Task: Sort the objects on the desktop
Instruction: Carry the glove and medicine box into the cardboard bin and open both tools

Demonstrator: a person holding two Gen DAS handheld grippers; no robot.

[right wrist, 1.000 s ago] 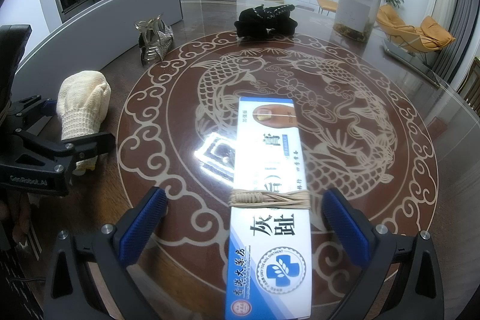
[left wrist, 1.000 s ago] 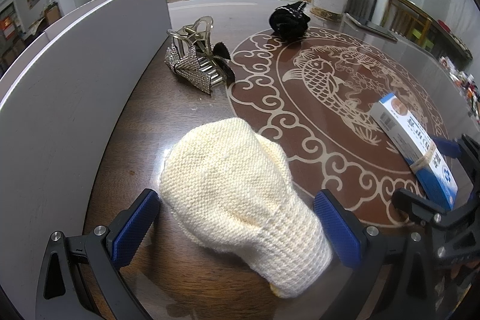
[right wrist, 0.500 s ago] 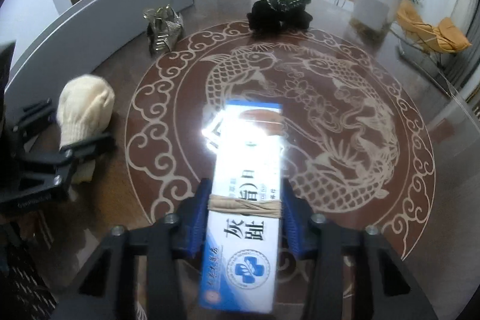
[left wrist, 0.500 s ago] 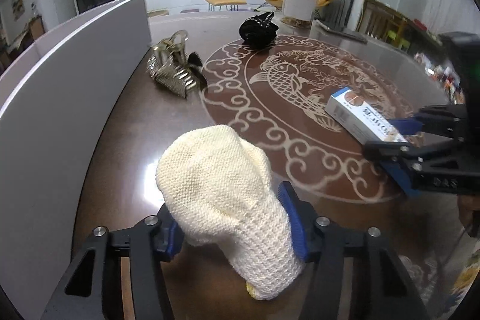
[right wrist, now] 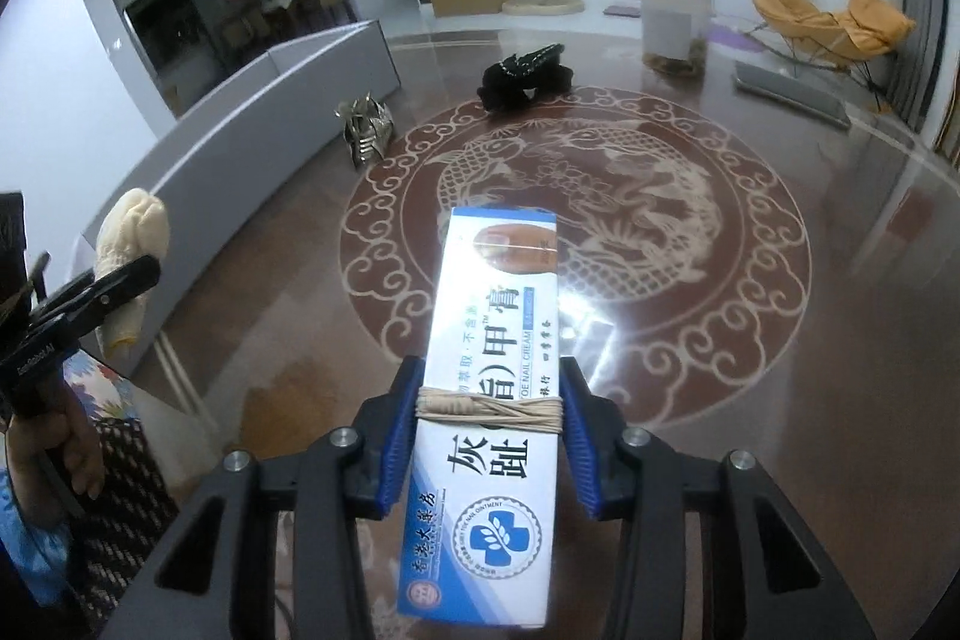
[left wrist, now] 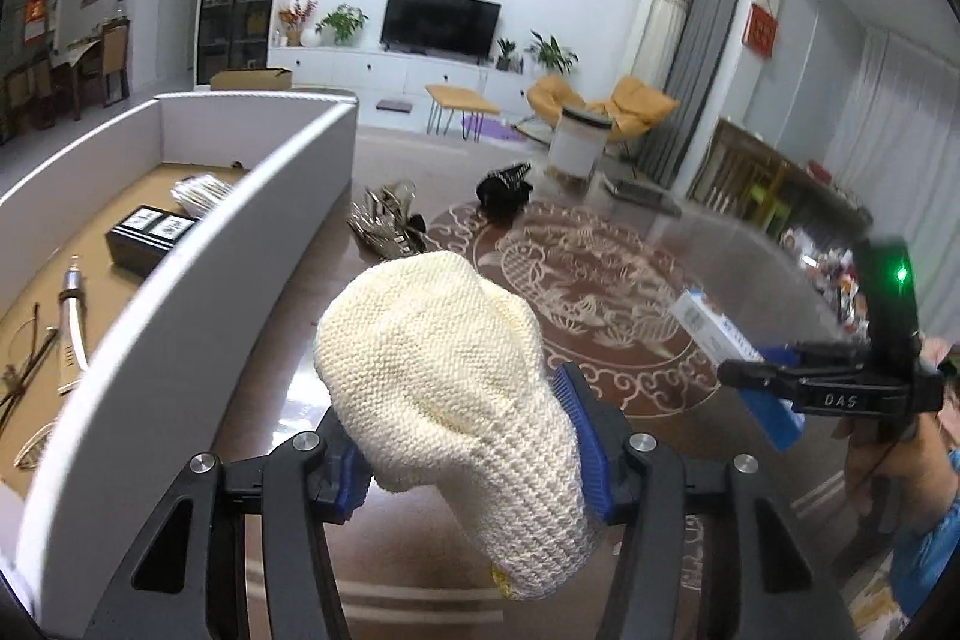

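Through my left wrist camera, my left gripper [left wrist: 462, 454] pinches a cream knitted glove [left wrist: 444, 370] between its blue pads [left wrist: 579, 436], one on each side of the cuff end, and the glove is held up off the desk [left wrist: 690, 244] with its rounded fingertip end pointing away from me. To the left stands a grey-walled bin [left wrist: 198, 292], whose near wall runs beside the glove; inside on its brown floor lie a black box [left wrist: 150, 235], a shiny wrapped bundle [left wrist: 201, 190] and a pen-like tool [left wrist: 69, 310]. Beyond the glove, near the bin's far corner, a silver glittery hair clip [left wrist: 384, 223] rests on the desk, and a black hair clip [left wrist: 504, 187] sits further on at the edge of the round fish pattern. At the right my right gripper [left wrist: 774, 370] carries a blue and white ointment box [left wrist: 720, 334]. Through my right wrist camera, my right gripper [right wrist: 489, 418] is clamped on that ointment box [right wrist: 498, 352], its pads [right wrist: 399, 436] pressing both long sides where a rubber band [right wrist: 489, 406] wraps it, the box raised above the desk [right wrist: 840, 232]. The silver glittery hair clip [right wrist: 363, 133] lies just beside the bin [right wrist: 258, 148], the black hair clip [right wrist: 525, 76] at the pattern's far rim, and at the left edge my left gripper [right wrist: 114, 280] holds the glove [right wrist: 129, 244].
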